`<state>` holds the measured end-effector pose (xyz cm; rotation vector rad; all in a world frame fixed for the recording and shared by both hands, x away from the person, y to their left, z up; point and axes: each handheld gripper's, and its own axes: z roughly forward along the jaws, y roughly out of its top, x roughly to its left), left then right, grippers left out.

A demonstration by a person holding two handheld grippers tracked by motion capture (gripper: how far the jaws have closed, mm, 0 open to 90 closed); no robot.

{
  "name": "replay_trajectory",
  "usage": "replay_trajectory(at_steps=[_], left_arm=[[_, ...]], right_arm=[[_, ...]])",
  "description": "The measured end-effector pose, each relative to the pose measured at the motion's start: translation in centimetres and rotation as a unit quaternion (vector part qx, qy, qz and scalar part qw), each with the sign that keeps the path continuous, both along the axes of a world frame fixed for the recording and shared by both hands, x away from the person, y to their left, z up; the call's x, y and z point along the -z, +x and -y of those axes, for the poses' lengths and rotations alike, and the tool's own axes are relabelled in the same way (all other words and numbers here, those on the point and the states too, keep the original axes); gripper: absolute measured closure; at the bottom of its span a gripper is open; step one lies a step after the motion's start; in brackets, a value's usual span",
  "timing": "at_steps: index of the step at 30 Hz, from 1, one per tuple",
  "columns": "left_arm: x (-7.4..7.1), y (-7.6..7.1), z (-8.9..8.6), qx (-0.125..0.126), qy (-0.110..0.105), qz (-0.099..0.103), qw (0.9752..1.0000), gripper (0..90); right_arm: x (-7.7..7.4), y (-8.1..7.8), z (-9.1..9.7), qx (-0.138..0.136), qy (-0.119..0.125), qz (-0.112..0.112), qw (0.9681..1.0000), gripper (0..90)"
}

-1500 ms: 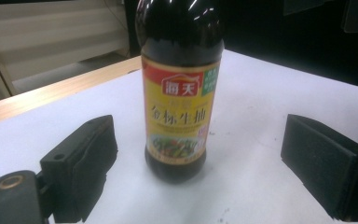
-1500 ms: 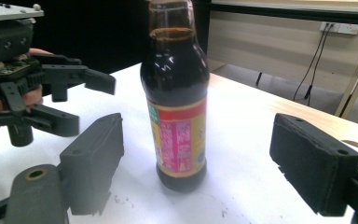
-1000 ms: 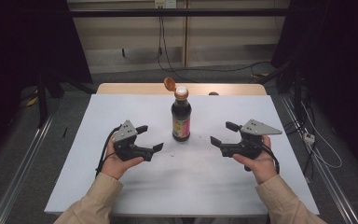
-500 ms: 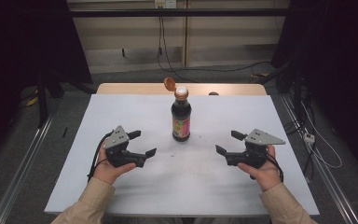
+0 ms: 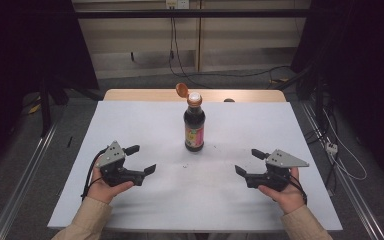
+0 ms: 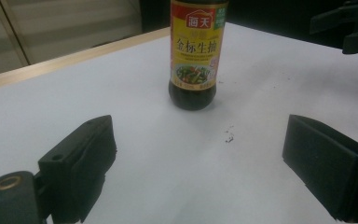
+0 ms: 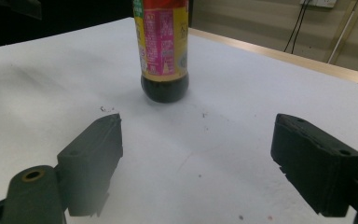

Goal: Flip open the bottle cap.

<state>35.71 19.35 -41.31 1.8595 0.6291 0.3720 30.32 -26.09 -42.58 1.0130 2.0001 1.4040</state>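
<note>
A dark soy sauce bottle (image 5: pixel 194 131) stands upright mid-table, its orange flip cap (image 5: pixel 181 90) hinged open beside the white spout. My left gripper (image 5: pixel 141 159) rests low over the table at the near left, open, nothing between its jaws. My right gripper (image 5: pixel 249 162) is at the near right, also open and empty. Both point inward at the bottle and stand well short of it. In the left gripper view the bottle (image 6: pixel 196 60) rises beyond the open left gripper (image 6: pixel 200 140). In the right gripper view the bottle (image 7: pixel 164 56) stands past the open right gripper (image 7: pixel 196 140).
The white table sheet (image 5: pixel 145 125) has a few dark specks (image 5: pixel 186 166) in front of the bottle. A wooden strip (image 5: pixel 140 95) runs along the far edge. Cables trail on the floor behind and to the right of the table.
Both hands have drawn back toward the near edge of the table and slightly lower, away from the bottle. The jaws stay as wide as before. The bottle has not moved.
</note>
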Motion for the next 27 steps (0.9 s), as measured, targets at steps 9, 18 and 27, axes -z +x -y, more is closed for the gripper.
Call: replay_trajectory(at_steps=[9, 18, 27], left_arm=[[0.4, -0.4, -1.1, -0.007, 0.006, -0.001, 1.0, 9.3], [0.8, -1.1, -2.4, -0.012, 0.013, -0.003, 0.9998, 9.3], [1.2, -1.6, -3.4, -0.02, 0.011, -0.008, 0.9997, 9.4]], right_arm=[[1.0, -1.0, 1.1, 0.012, 0.01, -0.007, 0.9998, 16.5], [1.7, -1.8, 2.1, 0.023, 0.013, -0.008, 0.9996, 16.7], [1.9, -2.0, 2.5, 0.03, 0.016, -0.004, 0.9994, 16.9]])
